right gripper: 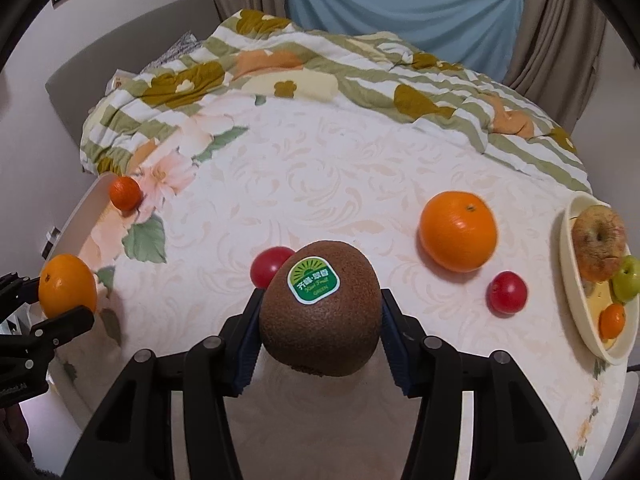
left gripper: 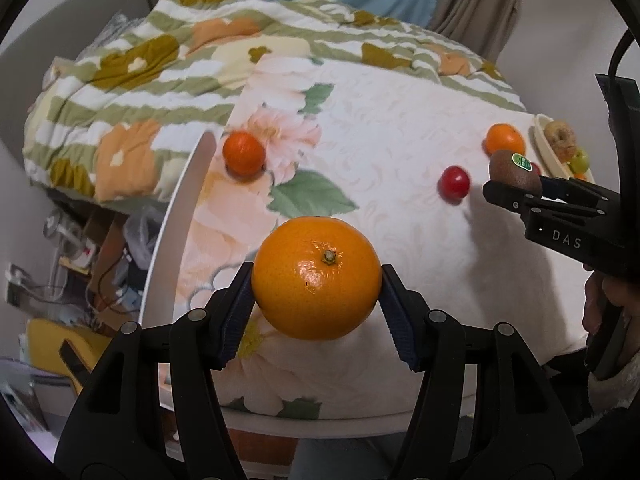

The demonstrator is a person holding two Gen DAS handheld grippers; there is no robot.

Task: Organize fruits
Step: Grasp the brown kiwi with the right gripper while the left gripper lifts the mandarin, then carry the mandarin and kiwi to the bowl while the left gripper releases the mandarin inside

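Now left gripper [left gripper: 316,280] clamps a glossy orange [left gripper: 316,278]; right gripper [right gripper: 318,312] clamps a fuzzy stickered kiwi [right gripper: 320,312].

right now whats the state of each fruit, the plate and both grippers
left gripper: shut on big orange, lifted
right gripper: shut on kiwi, lifted
second orange: loose on table
small orange: loose, near table edge
two red fruits: loose on table
plate: holds apple, green fruit, small orange one
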